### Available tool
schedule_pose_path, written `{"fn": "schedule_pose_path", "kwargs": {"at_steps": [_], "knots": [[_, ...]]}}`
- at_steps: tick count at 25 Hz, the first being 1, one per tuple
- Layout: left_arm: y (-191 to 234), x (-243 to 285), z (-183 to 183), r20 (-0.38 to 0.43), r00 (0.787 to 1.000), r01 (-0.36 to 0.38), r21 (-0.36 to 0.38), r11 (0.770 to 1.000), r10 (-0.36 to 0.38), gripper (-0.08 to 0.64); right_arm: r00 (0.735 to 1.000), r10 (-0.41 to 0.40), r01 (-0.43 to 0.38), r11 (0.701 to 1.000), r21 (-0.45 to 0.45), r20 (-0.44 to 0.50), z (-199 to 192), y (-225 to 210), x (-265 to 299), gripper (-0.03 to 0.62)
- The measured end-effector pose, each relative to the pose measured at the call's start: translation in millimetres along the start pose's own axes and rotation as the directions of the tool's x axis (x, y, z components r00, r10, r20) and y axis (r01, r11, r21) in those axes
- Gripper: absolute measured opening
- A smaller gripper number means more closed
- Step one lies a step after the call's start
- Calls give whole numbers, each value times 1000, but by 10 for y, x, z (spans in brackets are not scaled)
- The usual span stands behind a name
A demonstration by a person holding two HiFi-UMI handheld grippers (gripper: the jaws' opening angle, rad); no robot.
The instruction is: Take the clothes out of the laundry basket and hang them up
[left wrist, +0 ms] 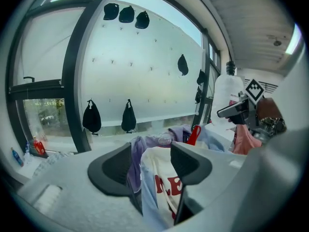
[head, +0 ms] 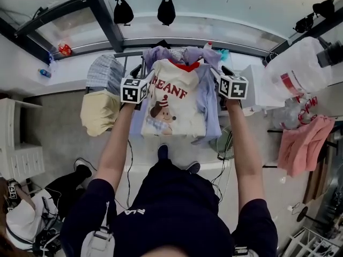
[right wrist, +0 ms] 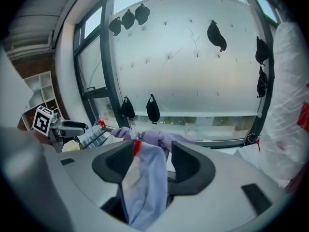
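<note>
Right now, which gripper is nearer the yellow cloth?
Left. The left gripper is beside the yellow cloth, at the shirt's near edge; the right gripper is across the shirt.

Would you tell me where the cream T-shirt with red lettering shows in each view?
Head view: cream T-shirt at centre.
Left gripper view: shirt between the jaws, bottom centre.
Right gripper view: probably its bluish edge between the jaws.
Shared landmark: the hanging black bags.
</note>
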State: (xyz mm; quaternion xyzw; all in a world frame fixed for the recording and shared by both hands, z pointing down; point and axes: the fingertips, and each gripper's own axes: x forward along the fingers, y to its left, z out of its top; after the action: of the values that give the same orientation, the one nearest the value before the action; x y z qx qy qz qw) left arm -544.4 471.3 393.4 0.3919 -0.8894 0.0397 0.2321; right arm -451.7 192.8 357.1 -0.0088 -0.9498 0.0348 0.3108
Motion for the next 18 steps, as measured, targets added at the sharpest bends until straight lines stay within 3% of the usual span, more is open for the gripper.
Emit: {"fn": "schedule_pose_path", "kwargs": {"at_steps": [2,7,12,18], "knots": [[30,-63,18,14,1000,-11,-11,1000,11,251,1000,9,-9,1000,11,2,8,-17,-25,264],[30,-272,174,80,996,-41,-26,999,43,252,998,10,-10,1000,-3,60,118,37,-211,264],[-174,-554,249,157,986,-49,-42,998,55,261,989,52,-46,998,-47,136,86,333,-444,264],[-535,-912,181,202,979,-32,-47,998,41,276,976,121,-116,993,-37,183,-135,709,-697,262]]}}
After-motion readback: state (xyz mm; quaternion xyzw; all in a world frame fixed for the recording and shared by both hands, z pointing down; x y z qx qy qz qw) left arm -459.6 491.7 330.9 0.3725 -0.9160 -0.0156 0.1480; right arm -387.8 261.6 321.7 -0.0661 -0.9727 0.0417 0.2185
